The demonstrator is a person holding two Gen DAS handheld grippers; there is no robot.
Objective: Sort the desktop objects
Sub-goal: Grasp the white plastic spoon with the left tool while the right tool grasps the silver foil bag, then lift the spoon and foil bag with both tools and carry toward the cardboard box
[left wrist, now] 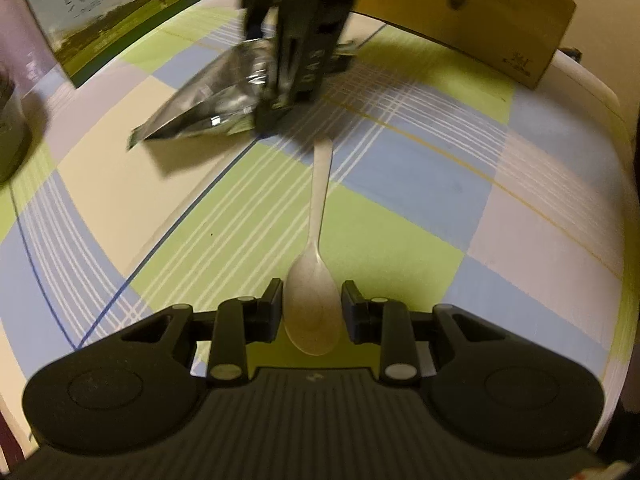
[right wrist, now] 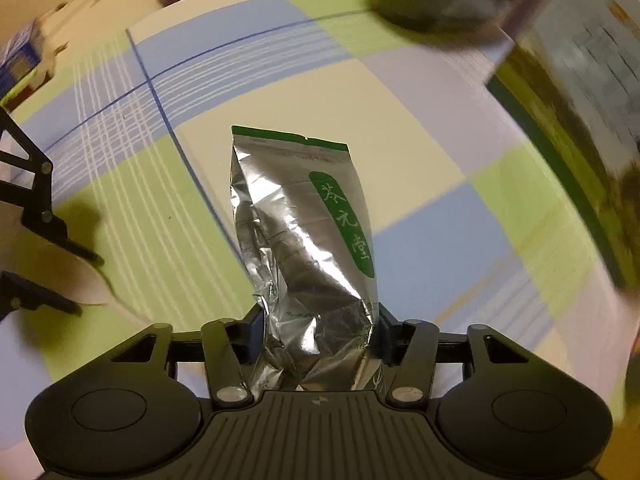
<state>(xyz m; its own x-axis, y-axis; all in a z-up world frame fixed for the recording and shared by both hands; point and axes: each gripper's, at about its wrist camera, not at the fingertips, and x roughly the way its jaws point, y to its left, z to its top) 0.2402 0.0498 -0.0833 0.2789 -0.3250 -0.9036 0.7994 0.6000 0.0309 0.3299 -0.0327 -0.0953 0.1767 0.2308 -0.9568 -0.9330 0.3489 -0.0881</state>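
Silver foil pouch (right wrist: 308, 240), green-labelled, lies on our checked cloth (right wrist: 420, 240); our right gripper (right wrist: 320, 332) has its jaws pressed on the pouch's near end, crumpling it, likely to lift it for sorting. Pale spoon (left wrist: 316, 280): our left gripper (left wrist: 312, 308) sits narrow about the bowl, handle pointing away, though whether the pads truly pinch it we cannot tell.

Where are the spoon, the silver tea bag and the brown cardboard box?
spoon (left wrist: 313, 312): left wrist view, on its bowl.
silver tea bag (right wrist: 304, 240): right wrist view, on its crinkled middle.
brown cardboard box (left wrist: 500, 20): left wrist view, on its front face.
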